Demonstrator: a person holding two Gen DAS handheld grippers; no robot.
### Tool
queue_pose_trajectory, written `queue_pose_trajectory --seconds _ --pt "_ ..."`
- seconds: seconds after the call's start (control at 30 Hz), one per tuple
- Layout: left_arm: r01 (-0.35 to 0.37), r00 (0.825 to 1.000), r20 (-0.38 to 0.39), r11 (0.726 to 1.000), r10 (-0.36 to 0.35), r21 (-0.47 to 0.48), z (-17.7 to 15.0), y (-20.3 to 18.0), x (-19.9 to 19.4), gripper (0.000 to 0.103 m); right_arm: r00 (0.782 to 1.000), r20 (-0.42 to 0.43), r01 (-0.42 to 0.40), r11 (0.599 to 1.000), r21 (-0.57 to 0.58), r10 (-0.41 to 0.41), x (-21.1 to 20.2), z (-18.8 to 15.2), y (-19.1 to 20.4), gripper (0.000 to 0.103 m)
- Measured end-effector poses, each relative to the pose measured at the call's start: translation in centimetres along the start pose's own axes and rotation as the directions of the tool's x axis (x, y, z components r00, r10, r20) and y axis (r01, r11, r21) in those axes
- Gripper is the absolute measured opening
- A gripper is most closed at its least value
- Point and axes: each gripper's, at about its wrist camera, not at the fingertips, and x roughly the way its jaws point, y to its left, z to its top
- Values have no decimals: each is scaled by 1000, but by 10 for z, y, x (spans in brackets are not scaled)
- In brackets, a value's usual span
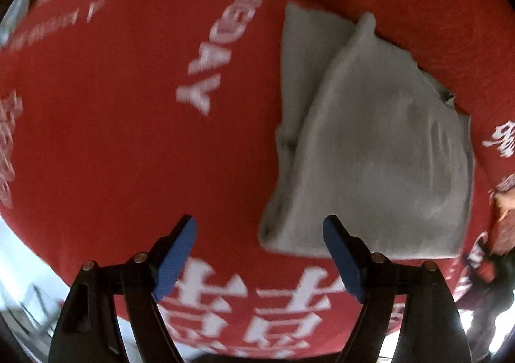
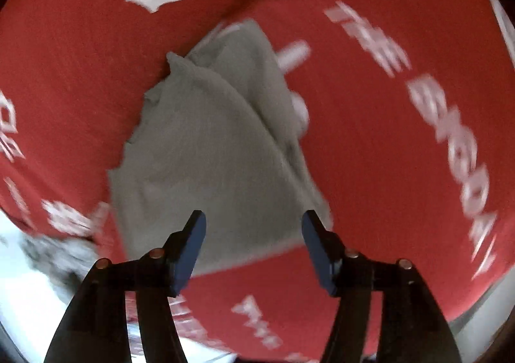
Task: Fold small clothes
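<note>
Clothes here came down to one small grey garment, and we found it lying on the red cloth with white lettering that covered the work surface. It already lay doubled over: an upper layer sat across a lower one, with a slanting edge running down the middle and a strip of the lower layer showing beside it. We judged the folding well along, perhaps finished, though the uneven far edge and the offset layers suggested one more fold or a tidy-up could remain; we could not tell what kind of garment it was.

Our left gripper hung above the near edge of the garment, toward its left corner, its blue-padded fingers spread wide with nothing between them. Its right finger overlapped the near hem in the view, though we could not tell whether it touched.

Our right gripper hovered over the same near edge from the other side, fingers likewise spread and holding nothing, the grey fabric showing in the gap between them.
</note>
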Motion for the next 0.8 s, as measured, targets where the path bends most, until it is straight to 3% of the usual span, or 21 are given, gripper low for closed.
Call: queue_pose_trajectory --seconds 0.17,0.33,0.4,0.43,0.47,0.6,0.7,0.8 --pt "68 997 -35 992 -72 -107 -11 12 23 82 993 29 -120 959 256 116 8 -25 -43 66" --pt "38 999 26 986 -34 -162 -9 10 23 79 976 96 -217 917 334 196 9 -14 -59 66" --pt "18 1000 24 987 -15 -160 -4 10 26 27 982 71 -189 929 318 175 12 -6 -56 36" --pt "27 1000 11 988 -26 -149 -1 8 29 21 990 36 -141 950 278 136 14 -1 -48 8" --pt "28 1000 14 990 -26 -138 -1 5 28 19 993 26 -115 961 253 112 10 -1 -46 8" --pt "-92 993 69 996 92 9 -6 -16 21 19 999 20 47 998 29 -47 -7 -5 -15 8" --pt "-114 992 63 991 111 63 -12 -16 31 19 991 -26 134 991 9 -134 8 -4 -29 8" --pt "-122 992 57 987 116 109 -13 -16 26 19 993 -41 111 993 49 -109 11 -2 -40 9"
